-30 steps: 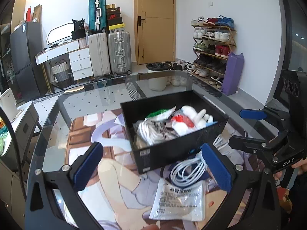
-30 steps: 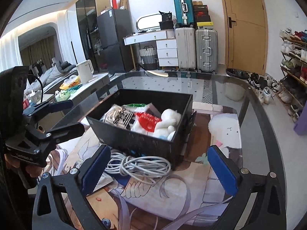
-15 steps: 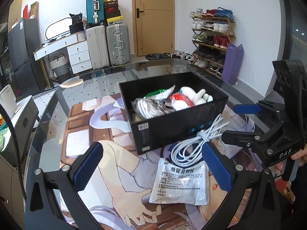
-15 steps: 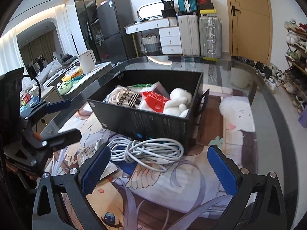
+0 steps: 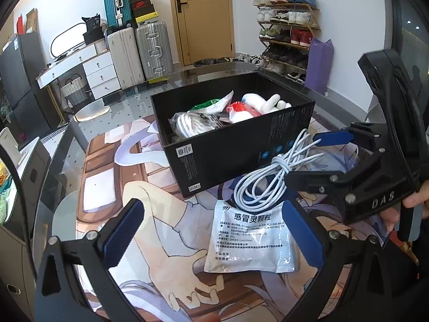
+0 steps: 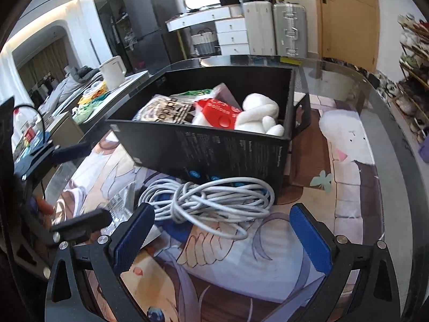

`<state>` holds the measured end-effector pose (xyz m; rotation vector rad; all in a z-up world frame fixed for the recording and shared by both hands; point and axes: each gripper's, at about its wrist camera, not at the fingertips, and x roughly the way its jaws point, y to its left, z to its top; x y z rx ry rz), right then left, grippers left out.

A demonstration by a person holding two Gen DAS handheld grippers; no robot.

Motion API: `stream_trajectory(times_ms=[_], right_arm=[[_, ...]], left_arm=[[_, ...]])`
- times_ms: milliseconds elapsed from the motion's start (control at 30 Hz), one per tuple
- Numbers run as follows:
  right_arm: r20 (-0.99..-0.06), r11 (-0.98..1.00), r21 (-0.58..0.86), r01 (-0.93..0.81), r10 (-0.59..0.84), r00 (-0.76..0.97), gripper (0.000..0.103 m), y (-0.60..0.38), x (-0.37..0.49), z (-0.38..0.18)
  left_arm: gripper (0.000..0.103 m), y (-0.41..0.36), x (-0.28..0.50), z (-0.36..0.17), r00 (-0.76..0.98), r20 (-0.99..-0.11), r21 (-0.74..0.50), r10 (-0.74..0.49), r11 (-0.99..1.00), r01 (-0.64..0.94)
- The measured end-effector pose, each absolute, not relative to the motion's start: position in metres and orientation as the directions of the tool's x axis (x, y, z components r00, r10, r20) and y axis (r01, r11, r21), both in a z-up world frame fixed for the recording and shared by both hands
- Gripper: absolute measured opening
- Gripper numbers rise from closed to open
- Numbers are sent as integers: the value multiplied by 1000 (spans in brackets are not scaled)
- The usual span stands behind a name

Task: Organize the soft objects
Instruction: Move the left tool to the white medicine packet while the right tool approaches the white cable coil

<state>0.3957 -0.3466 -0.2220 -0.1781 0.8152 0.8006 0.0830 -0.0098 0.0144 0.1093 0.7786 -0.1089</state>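
A black box [image 5: 228,155] [image 6: 214,153] stands on the printed mat. It holds a white plush toy [image 5: 265,102] [image 6: 260,112], a red packet [image 6: 217,110] and bagged items [image 5: 193,124]. In front of the box lies a coiled white cable [image 5: 262,185] [image 6: 211,198]. Beside the cable rests a flat white sachet [image 5: 252,238] [image 6: 120,201]. My left gripper [image 5: 211,209] [image 6: 80,185] is open, low over the sachet. My right gripper [image 6: 222,212] [image 5: 313,158] is open too, its fingers on either side of the cable's near edge. Neither holds anything.
The round glass table's rim [image 6: 402,161] curves close on the right. Behind it are suitcases [image 5: 152,48], white drawers [image 5: 99,72], a door [image 5: 206,16] and a shoe rack [image 5: 289,26]. A white kettle [image 6: 112,71] stands on a side counter at left.
Both grippers have dropped lower and closer to the mat. The right gripper has come in over the cable and the left over the sachet. Both stay open.
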Motion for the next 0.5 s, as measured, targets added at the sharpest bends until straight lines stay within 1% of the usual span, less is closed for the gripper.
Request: stream_trajectory(times_ms=[133, 300, 500], right_arm=[[-704, 715, 164, -680, 568, 427, 102, -343, 399, -222], [-722, 711, 105, -696, 536, 438, 102, -330, 393, -228], [-718, 723, 123, -680, 538, 441, 102, -329, 394, -231]], left_arm=[[103, -7, 82, 15, 704, -708, 57, -62, 988, 143], [103, -4, 82, 16, 704, -707, 53, -62, 989, 140], [103, -3, 83, 15, 704, -708, 59, -55, 989, 136]])
